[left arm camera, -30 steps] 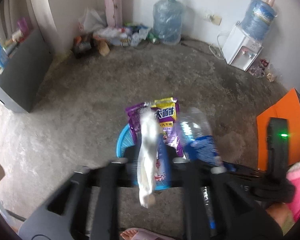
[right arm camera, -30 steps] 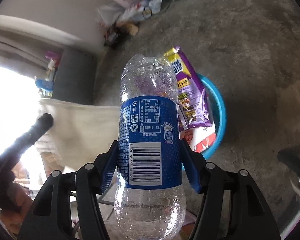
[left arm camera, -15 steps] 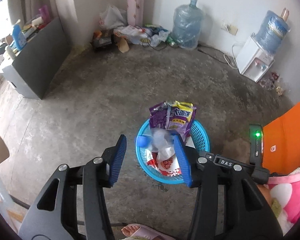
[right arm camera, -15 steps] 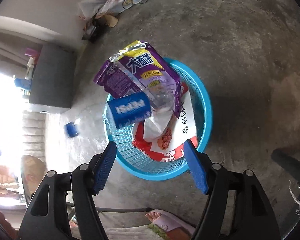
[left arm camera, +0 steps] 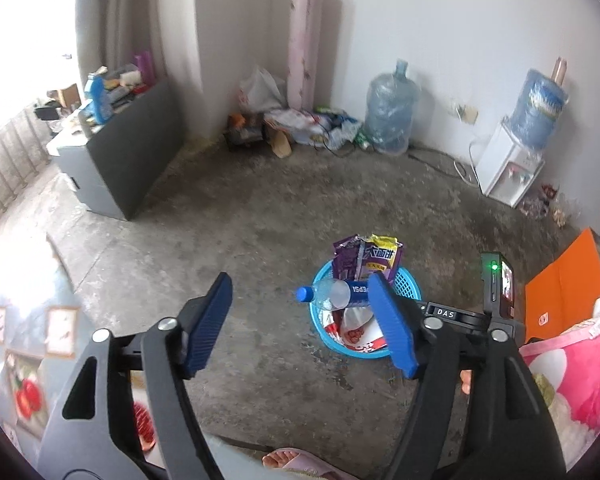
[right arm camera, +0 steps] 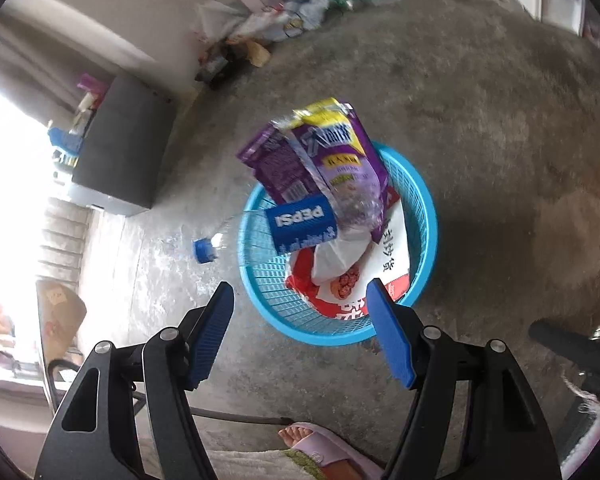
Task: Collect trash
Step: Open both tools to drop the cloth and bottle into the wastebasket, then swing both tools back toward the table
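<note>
A round blue basket (left arm camera: 408, 288) (right arm camera: 424, 204) stands on the concrete floor. In it lie a purple snack bag (left arm camera: 370, 258) (right arm camera: 320, 152), a red and white wrapper (left arm camera: 356, 332) (right arm camera: 364, 280), and a clear bottle with a blue label (left arm camera: 340, 294) (right arm camera: 300, 222). The bottle rests across the rim, its blue cap (left arm camera: 303, 294) (right arm camera: 204, 249) sticking out to the left. My left gripper (left arm camera: 300, 324) hangs high over the floor left of the basket, its jaws opening with nothing between them. My right gripper (right arm camera: 300, 328) hovers open above the basket's near rim, empty.
A dark cabinet (left arm camera: 128, 156) stands at the left wall. A heap of rubbish (left arm camera: 300, 124) and a large water jug (left arm camera: 390, 112) sit in the far corner, a white dispenser (left arm camera: 512, 164) at the right wall. An orange folder (left arm camera: 564, 284) and a person's sandalled foot (right arm camera: 316, 442) are close by.
The bottle left my right gripper and landed across the basket rim. The white wrapper dropped from my left gripper into the basket. The left gripper rose, drew back and opened wider.
</note>
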The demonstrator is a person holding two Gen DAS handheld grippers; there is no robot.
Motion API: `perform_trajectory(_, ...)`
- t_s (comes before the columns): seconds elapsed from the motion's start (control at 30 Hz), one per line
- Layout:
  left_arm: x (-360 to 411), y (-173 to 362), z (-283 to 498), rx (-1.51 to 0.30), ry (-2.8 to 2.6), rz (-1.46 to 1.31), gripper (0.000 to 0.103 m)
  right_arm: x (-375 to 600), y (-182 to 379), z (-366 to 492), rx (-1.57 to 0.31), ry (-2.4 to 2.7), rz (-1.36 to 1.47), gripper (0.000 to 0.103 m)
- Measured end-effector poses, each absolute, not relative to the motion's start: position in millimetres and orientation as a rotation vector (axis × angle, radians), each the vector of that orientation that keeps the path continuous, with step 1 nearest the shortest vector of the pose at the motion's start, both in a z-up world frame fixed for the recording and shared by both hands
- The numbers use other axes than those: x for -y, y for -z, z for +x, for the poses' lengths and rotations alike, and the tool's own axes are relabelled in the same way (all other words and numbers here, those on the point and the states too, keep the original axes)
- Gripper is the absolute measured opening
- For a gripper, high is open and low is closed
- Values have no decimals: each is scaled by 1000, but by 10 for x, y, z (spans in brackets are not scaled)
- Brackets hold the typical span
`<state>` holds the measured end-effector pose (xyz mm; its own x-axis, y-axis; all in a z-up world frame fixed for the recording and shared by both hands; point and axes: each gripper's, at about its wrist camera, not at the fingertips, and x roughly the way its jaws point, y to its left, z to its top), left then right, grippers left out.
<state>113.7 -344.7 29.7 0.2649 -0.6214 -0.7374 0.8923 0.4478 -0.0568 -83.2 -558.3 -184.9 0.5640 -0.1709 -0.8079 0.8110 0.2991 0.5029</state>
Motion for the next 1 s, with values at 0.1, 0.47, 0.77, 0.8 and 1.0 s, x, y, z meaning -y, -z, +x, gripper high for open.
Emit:
perform_trajectory(0.1,3091,-471,1079,-736,1047,370,78,5386,1522,-830,-690,728,977,68)
perform_trajectory(0.47,1814,-862,816,-684,902,125,91,4350,239,-682,-575,623,599,81)
perform_trajectory(0.77,923,-939,589,-658,669,-21,94,3336,-399,-528,-521,444,364,92)
perform_trajectory(0.8,823,-938,533,-652,630,-13,94,3233,-435,-512,-521,426,347,93)
perform_trajectory(1.0,393,-847,380,-674,421,6,94,2659,-568,-437,-532,316,263,96)
